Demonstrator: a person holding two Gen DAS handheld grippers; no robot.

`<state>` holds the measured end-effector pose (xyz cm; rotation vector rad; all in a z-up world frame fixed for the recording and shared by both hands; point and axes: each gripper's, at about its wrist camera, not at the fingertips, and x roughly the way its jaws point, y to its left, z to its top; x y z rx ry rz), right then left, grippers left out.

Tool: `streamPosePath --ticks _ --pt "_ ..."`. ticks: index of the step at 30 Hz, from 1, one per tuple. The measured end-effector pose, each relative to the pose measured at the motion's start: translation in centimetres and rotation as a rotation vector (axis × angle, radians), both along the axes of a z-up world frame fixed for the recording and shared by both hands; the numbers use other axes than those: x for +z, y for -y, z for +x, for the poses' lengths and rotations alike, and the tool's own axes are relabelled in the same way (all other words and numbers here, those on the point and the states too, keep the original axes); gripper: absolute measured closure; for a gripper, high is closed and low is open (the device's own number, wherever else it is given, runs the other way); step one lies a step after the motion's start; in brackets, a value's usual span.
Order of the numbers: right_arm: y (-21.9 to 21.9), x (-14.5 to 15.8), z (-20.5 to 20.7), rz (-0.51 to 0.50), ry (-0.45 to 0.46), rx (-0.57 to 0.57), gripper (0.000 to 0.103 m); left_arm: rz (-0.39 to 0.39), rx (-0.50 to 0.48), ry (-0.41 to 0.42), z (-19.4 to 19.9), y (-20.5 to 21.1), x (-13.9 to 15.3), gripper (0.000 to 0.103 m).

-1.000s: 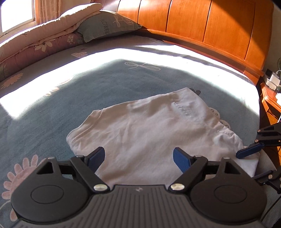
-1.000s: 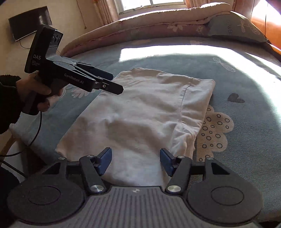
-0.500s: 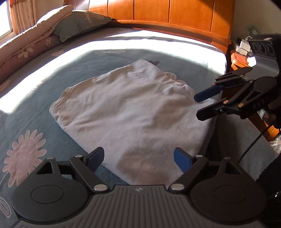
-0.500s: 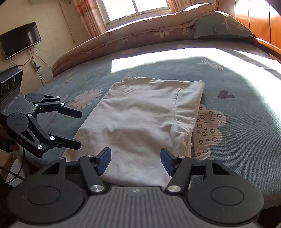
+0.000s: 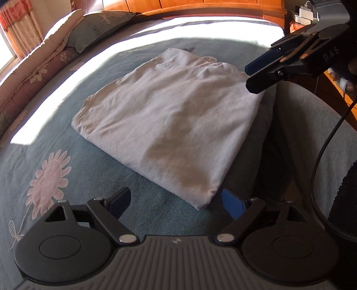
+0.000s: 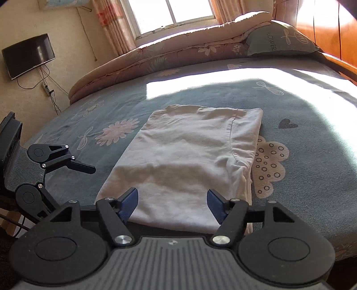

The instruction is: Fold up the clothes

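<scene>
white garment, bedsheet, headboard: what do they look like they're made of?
White garment: soft matte knit, probably cotton jersey; it drapes with fine wrinkles and a stitched seam.
Bedsheet: matte woven cloth with a visible weave, printed with flowers and a cloud; fibre can't be told.
Headboard: orange-brown wood or wood veneer, glossy, likely varnished; panel joints and sheen show.

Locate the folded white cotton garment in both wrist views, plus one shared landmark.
Left wrist: the folded white cotton garment fills the centre, its near corner reaching the open left gripper; the right gripper hovers at its right edge.
Right wrist: garment centre, near edge between the open right gripper's fingers.
Shared landmark: grey-green pillow printed "FLOWERS".
</scene>
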<state>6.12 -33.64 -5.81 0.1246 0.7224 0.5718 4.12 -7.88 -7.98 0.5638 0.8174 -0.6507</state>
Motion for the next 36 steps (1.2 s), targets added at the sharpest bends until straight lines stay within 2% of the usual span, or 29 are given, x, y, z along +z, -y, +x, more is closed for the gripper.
streamPosePath --ticks 3,6,10,13,16,17,22,24,29,31,35,36 --pt "0.2 0.2 -0.2 0.012 0.004 0.001 0.026 -0.069 0.005 0.016 0.4 -0.1 1.1 0.014" --pt "0.5 -0.5 0.3 0.041 -0.021 -0.003 0.025 -0.079 0.047 0.024 1.7 0.3 1.4 0.014" --pt "1.0 -1.8 1.0 0.026 -0.071 -0.061 0.024 -0.134 0.127 -0.019 3.4 0.4 1.0 0.014" --pt "1.7 -2.2 1.1 0.022 -0.088 -0.107 0.024 -0.137 0.196 -0.033 4.1 0.3 0.4 0.014" --pt "1.5 -0.7 1.6 0.037 -0.024 -0.093 0.020 -0.175 0.244 -0.052 4.7 0.0 0.5 0.014" --pt "1.3 -0.8 2.3 0.039 -0.031 -0.089 0.019 -0.185 0.258 -0.051 4.8 -0.1 0.6 0.014" --pt "0.0 -1.5 6.2 0.049 -0.062 -0.071 0.018 -0.185 0.306 -0.029 5.1 -0.5 1.2 0.014" --pt "0.2 -2.7 6.7 0.039 -0.105 -0.110 0.018 -0.180 0.325 -0.020 5.2 -0.9 1.3 0.014" --pt "0.2 -1.0 7.2 0.032 -0.025 -0.102 0.013 -0.185 0.372 -0.007 6.1 -2.0 1.4 0.013" --pt "-0.2 -1.1 9.1 0.010 -0.008 -0.114 0.008 -0.176 0.394 0.005 6.5 -2.2 1.4 0.013" --pt "-1.0 -1.3 13.1 -0.033 0.026 -0.138 0.006 -0.185 0.407 0.004 6.6 -2.6 1.5 0.013" --pt "-0.9 -2.0 14.3 -0.029 -0.005 -0.146 0.006 -0.182 0.410 0.004 6.6 -2.7 1.5 0.013"
